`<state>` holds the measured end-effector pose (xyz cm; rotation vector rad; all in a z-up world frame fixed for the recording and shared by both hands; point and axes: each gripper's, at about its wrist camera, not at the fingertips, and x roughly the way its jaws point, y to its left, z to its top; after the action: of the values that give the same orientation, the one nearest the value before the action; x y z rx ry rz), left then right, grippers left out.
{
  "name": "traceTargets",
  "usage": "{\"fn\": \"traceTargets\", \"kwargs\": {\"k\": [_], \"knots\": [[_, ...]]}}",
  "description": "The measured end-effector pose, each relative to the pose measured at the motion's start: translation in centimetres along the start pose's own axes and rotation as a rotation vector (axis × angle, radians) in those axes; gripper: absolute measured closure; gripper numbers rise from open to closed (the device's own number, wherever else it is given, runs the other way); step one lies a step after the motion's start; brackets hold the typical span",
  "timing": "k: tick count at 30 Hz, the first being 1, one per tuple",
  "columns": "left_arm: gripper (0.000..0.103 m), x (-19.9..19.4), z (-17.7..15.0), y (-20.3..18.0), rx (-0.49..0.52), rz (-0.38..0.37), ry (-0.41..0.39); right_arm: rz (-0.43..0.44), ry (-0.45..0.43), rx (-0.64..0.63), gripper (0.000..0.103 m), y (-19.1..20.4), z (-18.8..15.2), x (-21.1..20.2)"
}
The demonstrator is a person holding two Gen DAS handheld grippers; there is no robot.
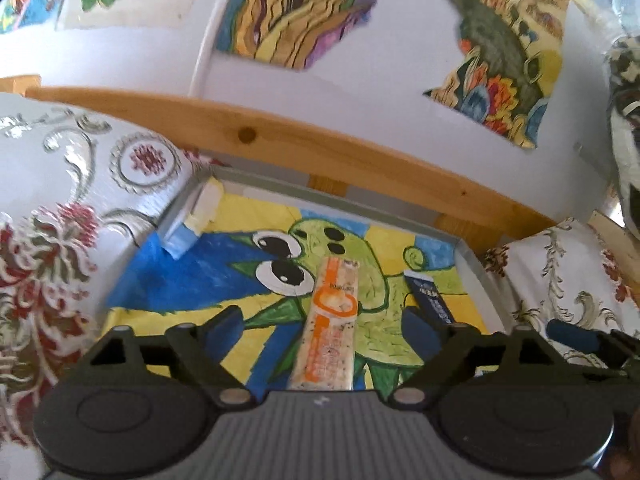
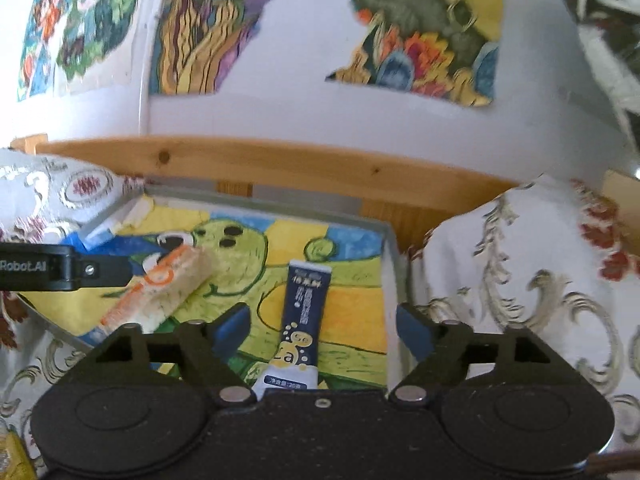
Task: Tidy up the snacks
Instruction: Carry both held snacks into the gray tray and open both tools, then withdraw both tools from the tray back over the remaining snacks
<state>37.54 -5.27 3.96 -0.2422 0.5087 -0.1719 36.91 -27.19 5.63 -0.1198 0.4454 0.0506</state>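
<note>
I have both claws hanging over the shallow grey tray (image 1: pixel 468 252) with the painted green creature on its floor, and each one has a snack lined up in front of it. My left claw (image 1: pixel 324 328) stands apart, nothing between its blue pads, and the orange-and-white snack bar (image 1: pixel 330 320) lies straight ahead of it, long axis running away from me along the fingers, its near end tucked under the claw body. My right claw (image 2: pixel 322 328) is likewise spread wide and empty, and the dark blue sachet (image 2: pixel 302 316) lies between its two fingers in the same fashion, lengthwise down the middle, the white end nearest me.

So the relation that matters is simple: each packet runs parallel to its own claw's fingers, so the pads would close across the narrow width, not the length (a kind arrangement for a pinch). The bar belongs to the left, the sachet to the right; from the right wrist view the bar sits off to the left, under the other claw's arm, well apart from the sachet.

I judge the next move to be a straight descent and a squeeze, left or right. The sachet looks flat and thin, so the pads may skid over it.
</note>
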Motion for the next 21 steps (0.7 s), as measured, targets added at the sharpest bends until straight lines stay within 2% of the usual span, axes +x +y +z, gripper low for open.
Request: {"fn": "traceTargets", "kwargs": {"k": [2,5,14,21], "knots": [[0.004,-1.1,-0.1,0.0,0.008,0.004,-0.018,0.003,-0.026,0.017,0.006,-0.3,0.0,-1.3],[0.003,-3.0,-0.4,0.0,0.030,-0.004,-0.036,0.020,-0.062,0.043,0.002,-0.7,-0.2,-3.5],[0.001,-8.5,-2.2,-0.4,0.088,-0.008,-0.063,0.039,-0.148,0.067,0.001,-0.8,-1.2,-8.9],[0.001,-12.3,-4.4,-0.1,0.092,0.022,-0.070,0.044,-0.189,0.050,0.001,-0.1,-2.7,-13.3]]}}
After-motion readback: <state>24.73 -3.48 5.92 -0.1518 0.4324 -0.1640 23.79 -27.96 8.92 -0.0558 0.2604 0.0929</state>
